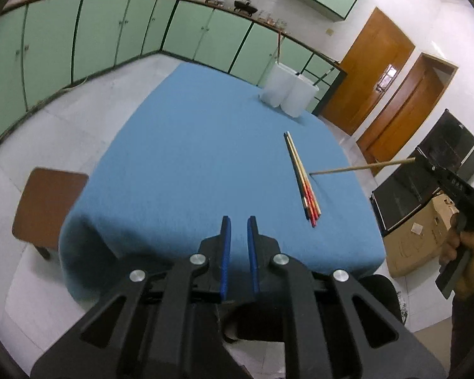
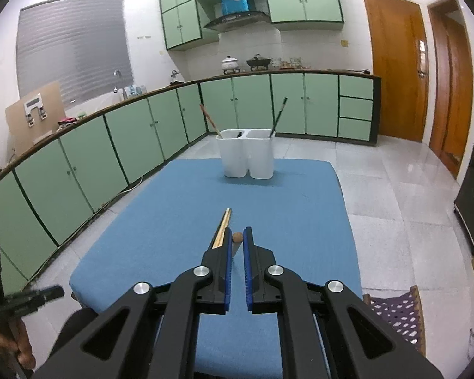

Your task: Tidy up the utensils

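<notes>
Blue pads line my right fingers, and between them sits the brown butt end of a single wooden chopstick, which they are clamped on. From my left camera that same stick runs out of the right gripper and slopes down, its thin tip reaching to just beside the bundle on the cloth; whether the tip touches the cloth I cannot tell. My hand wraps the right gripper's handle at the edge of that view.

My left fingers are drawn nearly together with only a narrow slit between the pads and nothing in it; they hang over the near edge of the desk, which is covered in blue cloth.

Ahead and to the right of the left fingers lies the bundle of loose chopsticks, side by side on the cloth, pale wood at the far end, red and orange at the near end. In my right camera their pale ends poke out just left of my right fingers.

Farther out, at the far edge of the desk, stands a white two-compartment holder. A red-brown chopstick leans out of its left compartment and a dark chopstick out of its right.

Beyond the desk run green cabinets.
</notes>
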A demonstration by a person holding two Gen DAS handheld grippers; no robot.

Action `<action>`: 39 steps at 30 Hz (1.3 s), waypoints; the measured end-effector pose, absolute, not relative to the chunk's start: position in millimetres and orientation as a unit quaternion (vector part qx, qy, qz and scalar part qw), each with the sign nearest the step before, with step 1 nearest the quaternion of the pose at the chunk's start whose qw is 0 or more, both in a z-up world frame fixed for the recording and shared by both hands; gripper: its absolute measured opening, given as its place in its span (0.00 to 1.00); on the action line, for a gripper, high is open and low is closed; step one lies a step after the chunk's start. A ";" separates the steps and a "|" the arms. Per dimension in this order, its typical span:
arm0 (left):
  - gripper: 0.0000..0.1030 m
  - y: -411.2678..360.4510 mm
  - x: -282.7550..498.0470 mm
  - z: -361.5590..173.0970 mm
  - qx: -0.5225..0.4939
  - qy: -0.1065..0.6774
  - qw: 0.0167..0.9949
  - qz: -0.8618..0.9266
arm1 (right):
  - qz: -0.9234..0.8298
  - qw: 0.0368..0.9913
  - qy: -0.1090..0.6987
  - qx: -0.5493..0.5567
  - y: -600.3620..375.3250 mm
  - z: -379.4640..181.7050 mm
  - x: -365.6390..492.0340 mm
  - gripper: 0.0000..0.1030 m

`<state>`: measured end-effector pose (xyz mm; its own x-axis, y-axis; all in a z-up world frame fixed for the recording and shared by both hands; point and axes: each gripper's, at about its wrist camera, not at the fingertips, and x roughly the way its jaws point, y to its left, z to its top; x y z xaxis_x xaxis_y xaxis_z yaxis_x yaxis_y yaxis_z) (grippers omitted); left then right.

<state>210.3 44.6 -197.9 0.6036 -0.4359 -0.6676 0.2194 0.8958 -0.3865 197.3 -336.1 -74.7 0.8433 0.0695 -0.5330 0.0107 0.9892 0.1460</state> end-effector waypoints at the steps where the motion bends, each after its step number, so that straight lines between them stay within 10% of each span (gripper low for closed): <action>1: 0.10 43.0 208.4 -199.7 -0.139 0.409 0.882 -0.189 | 0.013 0.957 0.280 0.074 -338.5 -75.0 197.7 0.07; 12: 0.32 -19.0 250.3 -191.8 -0.065 0.385 0.892 -0.227 | -0.001 0.958 0.274 0.087 -358.0 -78.4 201.3 0.08; 16: 0.69 -35.0 306.8 -199.5 -0.042 0.364 0.908 -0.202 | -0.003 0.957 0.272 0.099 -365.4 -83.1 199.2 0.08; 39: 0.95 -95.2 472.2 -276.5 0.071 0.450 0.883 -0.114 | 0.006 0.955 0.276 0.111 -381.2 -83.8 207.1 0.08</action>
